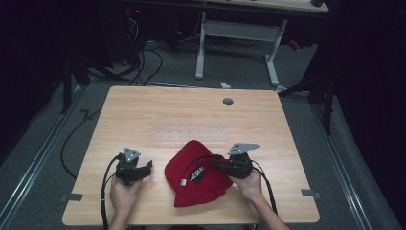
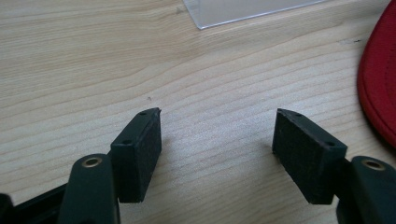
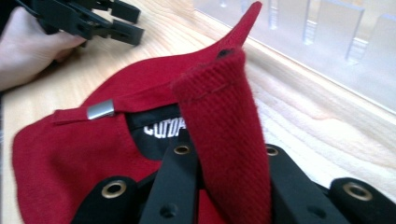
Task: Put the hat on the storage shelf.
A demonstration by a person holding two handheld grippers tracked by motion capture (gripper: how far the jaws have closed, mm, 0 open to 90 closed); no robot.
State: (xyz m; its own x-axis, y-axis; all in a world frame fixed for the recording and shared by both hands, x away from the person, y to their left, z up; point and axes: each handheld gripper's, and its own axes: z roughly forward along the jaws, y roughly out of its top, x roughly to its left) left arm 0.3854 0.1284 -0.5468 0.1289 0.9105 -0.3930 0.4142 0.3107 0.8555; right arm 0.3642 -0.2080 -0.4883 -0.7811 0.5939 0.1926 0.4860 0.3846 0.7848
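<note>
- While your right tool (image 3: pixel 224 154) pinches a raised fold of the red cap (image 1: pixel 198 184), the cap lies on the tabletop (image 1: pixel 143 120).
- Your left tool (image 2: pixel 217 154) gapes wide, empty, beside it.

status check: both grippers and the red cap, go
Right gripper shut on red cap, a fold of fabric lifted. Left gripper open over bare table, beside the cap. Clear plastic sheet lies behind; nothing in the way.

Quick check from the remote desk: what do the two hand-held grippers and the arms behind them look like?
Both are black. The left hand-held gripper and right hand-held gripper each carry a grey three-cornered plate on top and trail a black cable. The jaws are flat rectangular black pads with brass-coloured rivets at the links. Forearms are bare, no sleeves visible.
</note>
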